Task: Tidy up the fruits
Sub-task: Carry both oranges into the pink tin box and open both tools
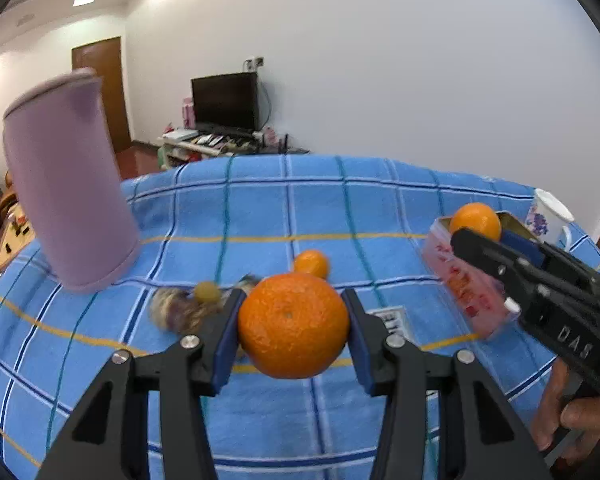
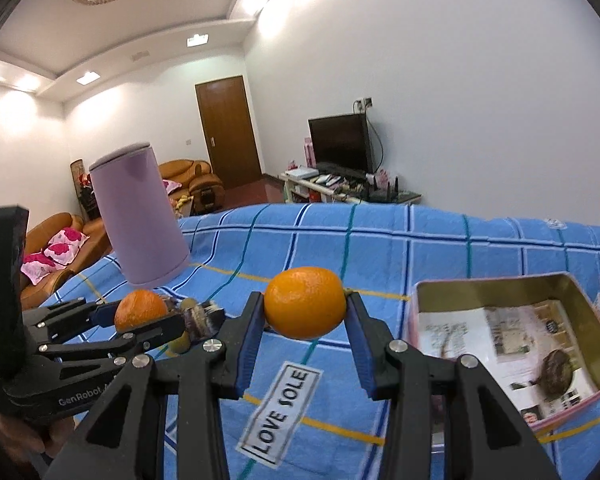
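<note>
My left gripper [image 1: 293, 316] is shut on a large orange [image 1: 293, 325] and holds it above the blue plaid cloth [image 1: 260, 208]. My right gripper [image 2: 305, 314] is shut on a second orange [image 2: 305, 303], held left of the open tin box [image 2: 580, 296]. In the left wrist view the right gripper [image 1: 484, 236] holds that orange [image 1: 475, 220] at the box [image 1: 476, 300]. A small orange [image 1: 311, 264], a yellowish small fruit [image 1: 206, 291] and a fuzzy brown object [image 1: 180, 312] lie on the cloth. The left gripper with its orange [image 2: 140, 314] shows in the right wrist view.
A tall lilac kettle [image 1: 68, 196] stands at the back left of the table. A white floral mug [image 1: 548, 216] stands behind the box. A dark round thing [image 2: 556, 372] lies in the box on printed paper. A "LOVE SOLE" label [image 2: 280, 412] is on the cloth.
</note>
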A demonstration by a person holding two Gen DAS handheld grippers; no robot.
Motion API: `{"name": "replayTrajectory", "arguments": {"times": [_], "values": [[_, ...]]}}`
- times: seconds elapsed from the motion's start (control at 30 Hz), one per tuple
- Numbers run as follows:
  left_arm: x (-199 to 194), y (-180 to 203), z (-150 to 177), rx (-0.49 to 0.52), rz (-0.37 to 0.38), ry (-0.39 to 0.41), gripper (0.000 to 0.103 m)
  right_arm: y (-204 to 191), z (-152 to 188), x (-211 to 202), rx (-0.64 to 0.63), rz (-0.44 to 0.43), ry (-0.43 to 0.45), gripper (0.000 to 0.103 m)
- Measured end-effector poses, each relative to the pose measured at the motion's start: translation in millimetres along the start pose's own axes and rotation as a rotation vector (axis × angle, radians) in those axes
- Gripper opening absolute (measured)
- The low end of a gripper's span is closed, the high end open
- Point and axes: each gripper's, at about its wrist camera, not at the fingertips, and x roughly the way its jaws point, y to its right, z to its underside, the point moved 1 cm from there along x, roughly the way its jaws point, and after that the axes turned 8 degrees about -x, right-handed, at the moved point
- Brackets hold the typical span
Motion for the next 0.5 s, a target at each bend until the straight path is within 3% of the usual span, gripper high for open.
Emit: {"name": "replayTrajectory", "arguments": {"times": [0.17,0.5], "values": [[4,30,-5,0.040,0.018,0.040,0.050,21,5,-15,-0.028,0.072,0.025,0.043],[16,85,-8,0.103,0.068,0.065,0.050,95,14,-44,0.071,0.196,0.044,0.043]]}}
